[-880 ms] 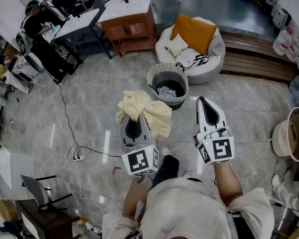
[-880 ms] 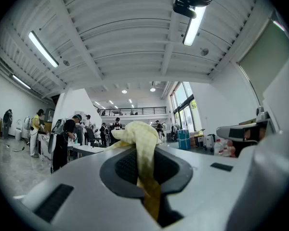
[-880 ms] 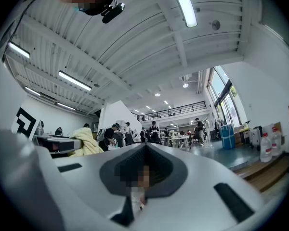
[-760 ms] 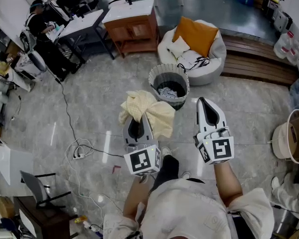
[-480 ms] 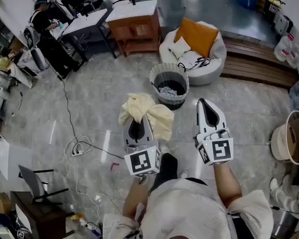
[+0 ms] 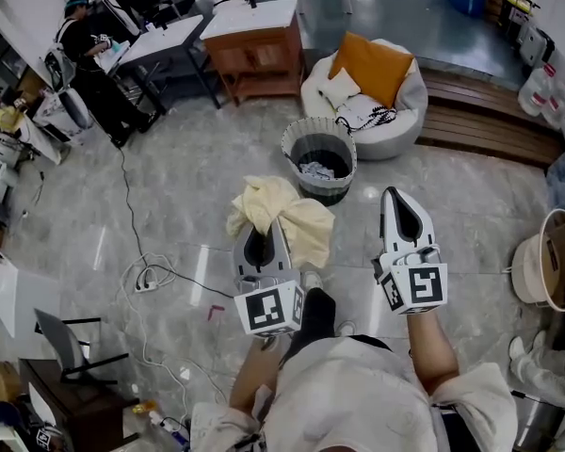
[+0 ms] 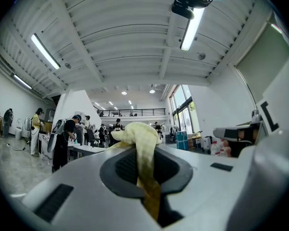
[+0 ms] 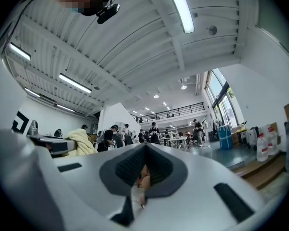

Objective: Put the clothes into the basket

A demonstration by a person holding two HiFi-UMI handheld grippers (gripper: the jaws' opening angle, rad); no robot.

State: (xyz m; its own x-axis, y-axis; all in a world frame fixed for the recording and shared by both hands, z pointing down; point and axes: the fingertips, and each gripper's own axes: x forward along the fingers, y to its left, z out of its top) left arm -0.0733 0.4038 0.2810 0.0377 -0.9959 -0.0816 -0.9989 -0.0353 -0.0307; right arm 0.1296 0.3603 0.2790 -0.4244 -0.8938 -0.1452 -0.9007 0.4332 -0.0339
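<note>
We see the left gripper held out level in front of us. Its jaws are almost together, and they pinch a yellow cloth. In the left gripper view the cloth runs right down the thin gap between the jaws and puffs up over the tips. From the head view it flops out on both sides of the gripper, up in the air over the grey floor.

The basket stands on the floor just past the cloth – round, with grey stripes on its wall. The cloth is near its rim but not in it. Something pale and crumpled already lies at the bottom (we cannot tell what it is).

The right gripper is held out beside the left one, well apart from it. Its jaws are closed together, and we see no cloth in them.

Behind the basket sits a white soft chair with an orange cushion on it. A wooden cabinet stands to the left of the chair – and a thin cable curls on the floor.
</note>
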